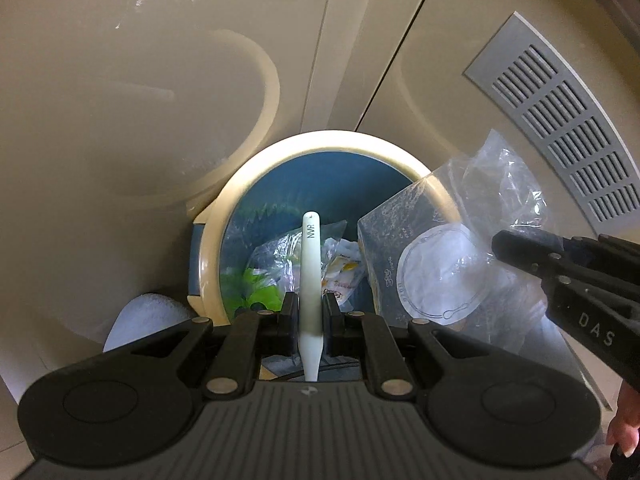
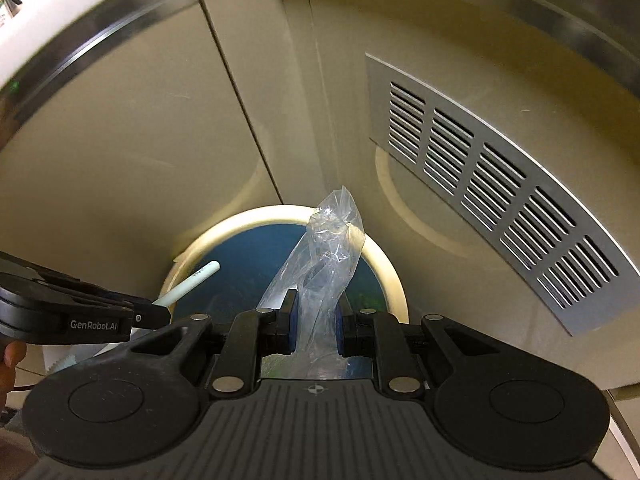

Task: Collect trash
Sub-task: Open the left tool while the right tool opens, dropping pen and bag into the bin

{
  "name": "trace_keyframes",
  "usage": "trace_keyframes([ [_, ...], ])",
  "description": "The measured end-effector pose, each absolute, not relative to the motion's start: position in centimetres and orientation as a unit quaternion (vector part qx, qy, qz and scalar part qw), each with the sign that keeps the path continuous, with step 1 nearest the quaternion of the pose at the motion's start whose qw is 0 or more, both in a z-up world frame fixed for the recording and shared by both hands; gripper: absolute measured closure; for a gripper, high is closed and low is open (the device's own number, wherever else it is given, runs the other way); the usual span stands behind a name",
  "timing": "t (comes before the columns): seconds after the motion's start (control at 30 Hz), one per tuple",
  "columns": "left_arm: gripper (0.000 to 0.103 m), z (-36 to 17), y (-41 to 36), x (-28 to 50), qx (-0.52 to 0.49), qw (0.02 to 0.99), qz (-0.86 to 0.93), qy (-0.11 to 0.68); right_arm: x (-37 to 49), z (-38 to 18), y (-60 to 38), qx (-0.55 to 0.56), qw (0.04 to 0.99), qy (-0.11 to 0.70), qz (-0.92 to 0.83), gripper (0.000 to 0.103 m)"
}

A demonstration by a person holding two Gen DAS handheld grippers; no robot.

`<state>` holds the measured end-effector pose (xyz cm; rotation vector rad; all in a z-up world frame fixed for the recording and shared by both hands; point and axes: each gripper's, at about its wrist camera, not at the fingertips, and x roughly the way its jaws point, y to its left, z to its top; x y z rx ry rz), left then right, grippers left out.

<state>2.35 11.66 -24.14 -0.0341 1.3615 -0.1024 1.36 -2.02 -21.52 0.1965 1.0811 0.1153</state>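
Both tongs angled steeply down over bin [image 1: 224,216]. Left tongs [image 1: 311,316] clamped on white stick [image 1: 311,264]; right tongs [image 2: 314,320] pinching clear plastic bag [image 2: 320,264] — both above the bin mouth. Inside: blue liner [image 1: 320,176], wrappers [image 1: 340,272], green scrap [image 1: 256,288].

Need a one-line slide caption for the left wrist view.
Left gripper holds a white stick over the open trash bin; right gripper brings clear plastic packaging alongside.

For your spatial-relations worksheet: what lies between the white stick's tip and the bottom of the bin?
Left wrist view: crumpled wrappers and green scraps lie in the bin below the white stick.
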Motion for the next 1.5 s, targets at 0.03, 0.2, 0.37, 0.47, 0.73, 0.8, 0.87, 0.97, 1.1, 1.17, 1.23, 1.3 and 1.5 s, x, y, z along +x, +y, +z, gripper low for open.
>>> trace_keyframes([
  [0.03,0.090,-24.5,11.4,2.7,-0.013,0.774,-0.047,0.631,1.6,-21.8,-1.9,0.093,0.850,0.516,0.055,0.083],
  [0.2,0.090,-25.9,11.0,3.7,-0.001,0.762,-0.039,0.646,3.2,-22.6,-0.9,0.086,0.848,0.520,0.055,0.083],
  [0.37,0.056,-26.1,10.8,4.3,0.005,0.757,-0.041,0.652,4.3,-23.3,-0.5,0.089,0.846,0.523,0.048,0.081],
  [0.47,0.001,-24.8,10.9,3.8,0.015,0.773,-0.030,0.634,4.7,-23.3,-0.7,0.106,0.841,0.530,0.039,0.064],
  [0.73,0.000,-20.7,11.8,0.0,0.026,0.796,-0.032,0.603,2.5,-21.1,-2.4,0.149,0.832,0.534,0.017,0.040],
  [0.8,0.000,-19.0,12.2,-1.8,0.025,0.808,-0.032,0.587,1.0,-19.7,-2.6,0.147,0.836,0.528,0.024,0.039],
  [0.87,0.000,-17.4,12.7,-3.8,0.019,0.818,-0.032,0.574,-0.7,-18.3,-2.4,0.138,0.842,0.520,0.032,0.036],
  [0.97,0.000,-15.5,13.2,-6.6,0.015,0.830,-0.026,0.557,-3.5,-16.5,-2.4,0.123,0.852,0.506,0.043,0.031],
  [1.1,0.000,-14.2,13.2,-9.1,0.030,0.838,-0.018,0.545,-6.0,-14.7,-1.6,0.095,0.866,0.487,0.065,0.027],
  [1.17,0.000,-13.3,13.2,-9.6,0.034,0.845,-0.011,0.533,-6.7,-14.1,-0.8,0.077,0.874,0.473,0.076,0.025],
  [1.23,0.000,-12.5,13.2,-10.2,0.038,0.853,-0.007,0.520,-7.5,-13.5,-0.5,0.065,0.882,0.459,0.085,0.025],
  [1.3,0.000,-12.0,12.8,-10.6,0.046,0.858,-0.010,0.511,-8.0,-12.2,-0.4,0.054,0.889,0.447,0.090,0.025],
  [1.5,0.000,-10.5,11.6,-11.7,0.074,0.872,-0.021,0.484,-9.8,-10.5,-0.7,0.038,0.900,0.423,0.096,0.025],
])
